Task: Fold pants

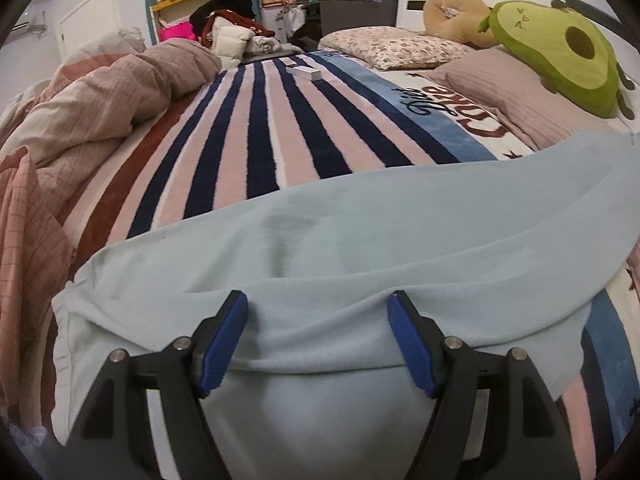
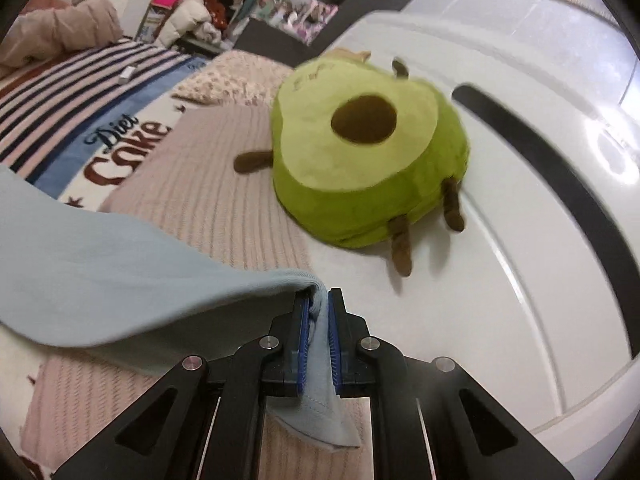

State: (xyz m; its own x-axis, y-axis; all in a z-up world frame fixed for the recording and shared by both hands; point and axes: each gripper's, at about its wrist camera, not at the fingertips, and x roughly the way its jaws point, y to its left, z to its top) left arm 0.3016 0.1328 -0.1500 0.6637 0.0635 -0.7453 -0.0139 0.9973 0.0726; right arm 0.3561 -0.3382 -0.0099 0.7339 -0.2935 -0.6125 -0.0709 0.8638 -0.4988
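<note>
The pale blue soft-fabric pants point(image 1: 340, 232) lie across the lower half of the left wrist view, spread over a striped navy, pink and white fleece blanket point(image 1: 256, 128) on the bed. One end rises toward the right edge of the frame, held off the bed. In the right wrist view that end is a ribbed hem point(image 2: 316, 320) pinched between the pressed-together fingers of the right gripper point(image 2: 319, 300), with loose cloth hanging below the pads. The left gripper point(image 1: 316, 304) has its fingers spread wide over a fold of the pants, gripping nothing.

The likely risk: only a narrow bit of hem sits in the right grip, so a pull could slip it free. The left side is unheld and could drag or bunch.

At centre frame in the right view, a green avocado-shaped plush toy point(image 2: 360, 152) rests on a pink ribbed pillow point(image 2: 208, 184), near the held hem. The crumpled beige checked duvet point(image 1: 100, 96) crowds the upper left of the left view. The striped blanket's middle offers open room.
</note>
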